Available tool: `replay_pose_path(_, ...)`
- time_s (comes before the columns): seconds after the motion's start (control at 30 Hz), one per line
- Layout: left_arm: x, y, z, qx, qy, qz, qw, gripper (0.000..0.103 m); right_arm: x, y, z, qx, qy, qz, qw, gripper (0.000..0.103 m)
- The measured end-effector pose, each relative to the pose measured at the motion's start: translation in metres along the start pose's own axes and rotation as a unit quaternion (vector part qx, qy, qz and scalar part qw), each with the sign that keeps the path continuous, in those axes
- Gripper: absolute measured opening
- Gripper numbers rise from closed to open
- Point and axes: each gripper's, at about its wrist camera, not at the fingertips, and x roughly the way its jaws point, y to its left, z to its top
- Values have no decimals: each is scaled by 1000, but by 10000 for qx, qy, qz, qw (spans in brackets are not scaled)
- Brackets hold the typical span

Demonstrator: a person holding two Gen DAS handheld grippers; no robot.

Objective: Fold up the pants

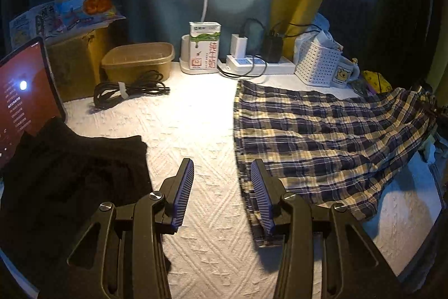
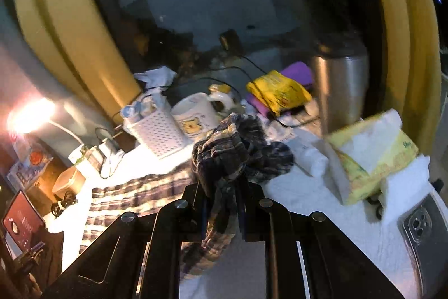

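Pants (image 1: 322, 136) in navy-and-yellow plaid lie spread across the right half of the white textured cover (image 1: 196, 131), one end lifted off it because the right gripper (image 2: 224, 203) has closed on a bunched handful there, probably to carry that end over for a fold, though blur hides the exact grip. The left gripper (image 1: 222, 192) hovers low over the cover with its jaws wide apart and empty, its right pad just above the plaid's near edge, beside the black garment (image 1: 70, 173).

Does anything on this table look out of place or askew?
The plaid pants lie crooked: one end is bunched up in the right gripper and lifted, the rest wrinkled. The left gripper is open and empty.
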Motion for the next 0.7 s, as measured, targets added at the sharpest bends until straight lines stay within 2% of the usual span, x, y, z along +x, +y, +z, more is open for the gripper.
replay_pose_path(0.2,2,22,8,98,-237,113,9996,42,2,49,3,-448,-28,69,9990,16)
replay_pose_path(0.5,0,51,29,215,-594,71,9980,42,11,116,-4,-1085,54,40,9941,16)
replay_pose_path(0.7,-6,77,33,-51,-796,-31,9968,42,25,169,-19,-1627,240,117,9863,16)
